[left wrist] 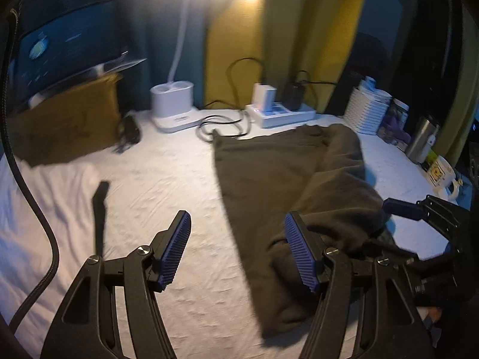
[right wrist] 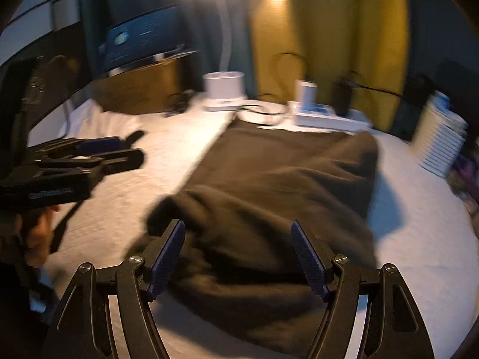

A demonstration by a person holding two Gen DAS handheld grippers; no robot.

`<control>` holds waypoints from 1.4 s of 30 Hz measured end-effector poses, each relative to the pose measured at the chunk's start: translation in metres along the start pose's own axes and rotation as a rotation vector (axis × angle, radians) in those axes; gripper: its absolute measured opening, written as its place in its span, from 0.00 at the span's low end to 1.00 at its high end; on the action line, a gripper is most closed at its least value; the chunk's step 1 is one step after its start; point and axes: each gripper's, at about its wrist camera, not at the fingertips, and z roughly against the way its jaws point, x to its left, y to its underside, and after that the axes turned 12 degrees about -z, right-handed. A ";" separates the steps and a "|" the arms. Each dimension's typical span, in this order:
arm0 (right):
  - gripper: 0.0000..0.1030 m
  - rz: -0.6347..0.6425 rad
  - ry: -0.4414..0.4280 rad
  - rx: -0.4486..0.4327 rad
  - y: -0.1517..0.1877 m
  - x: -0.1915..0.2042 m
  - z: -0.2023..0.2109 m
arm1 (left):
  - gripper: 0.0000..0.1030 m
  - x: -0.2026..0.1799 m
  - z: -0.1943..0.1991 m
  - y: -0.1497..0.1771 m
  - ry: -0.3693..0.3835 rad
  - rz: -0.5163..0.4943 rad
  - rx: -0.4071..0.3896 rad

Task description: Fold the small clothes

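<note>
A dark olive-brown garment point(left wrist: 278, 179) lies on the white sheet, flat at the far end and bunched at the near right; it also shows in the right wrist view point(right wrist: 269, 185). My left gripper point(left wrist: 238, 249) is open and empty, hovering over the garment's left edge, its right pad near the bunched cloth. My right gripper point(right wrist: 238, 257) is open and empty above the rumpled near end of the garment. The right gripper also shows at the right of the left wrist view point(left wrist: 401, 206). The left gripper shows at the left of the right wrist view point(right wrist: 98, 152).
The white sheet point(left wrist: 155, 173) covers the surface. At the back stand a cardboard box point(left wrist: 69, 122), a white lamp base point(left wrist: 172, 104), a power strip with plugs and cables point(left wrist: 281, 110), a white ribbed container point(left wrist: 366, 110), a steel tumbler point(left wrist: 422, 139) and a mug point(left wrist: 443, 176).
</note>
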 end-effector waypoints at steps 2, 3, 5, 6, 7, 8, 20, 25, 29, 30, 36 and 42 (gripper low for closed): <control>0.73 -0.039 0.033 -0.010 0.000 -0.026 0.006 | 0.63 -0.017 -0.005 -0.008 0.010 -0.031 0.004; 0.73 -0.056 0.050 -0.016 0.000 -0.040 0.009 | 0.63 -0.023 -0.006 -0.011 0.013 -0.043 0.006; 0.73 -0.087 0.070 -0.022 0.001 -0.063 0.013 | 0.63 -0.041 -0.014 -0.019 0.022 -0.069 0.018; 0.73 -0.103 0.077 -0.022 0.002 -0.074 0.015 | 0.63 -0.048 -0.017 -0.022 0.024 -0.079 0.024; 0.73 -0.121 0.087 -0.025 0.003 -0.088 0.018 | 0.63 -0.057 -0.020 -0.025 0.029 -0.092 0.032; 0.73 -0.132 0.094 -0.026 0.004 -0.097 0.019 | 0.63 -0.067 -0.023 -0.028 0.034 -0.106 0.038; 0.73 -0.294 0.122 -0.056 0.018 -0.202 0.029 | 0.63 -0.174 -0.066 -0.047 0.093 -0.346 0.140; 0.73 -0.339 0.113 -0.068 0.020 -0.226 0.030 | 0.63 -0.213 -0.083 -0.045 0.102 -0.479 0.179; 0.73 -0.365 0.098 -0.070 0.021 -0.239 0.030 | 0.64 -0.234 -0.100 -0.042 0.053 -0.570 0.203; 0.73 -0.368 0.095 -0.071 0.021 -0.240 0.030 | 0.63 -0.238 -0.104 -0.041 0.044 -0.584 0.213; 0.73 -0.388 0.087 -0.080 0.022 -0.247 0.032 | 0.64 -0.256 -0.117 -0.033 0.025 -0.684 0.253; 0.73 -0.413 0.088 -0.076 0.023 -0.253 0.031 | 0.52 -0.244 -0.120 -0.036 0.009 -0.696 0.219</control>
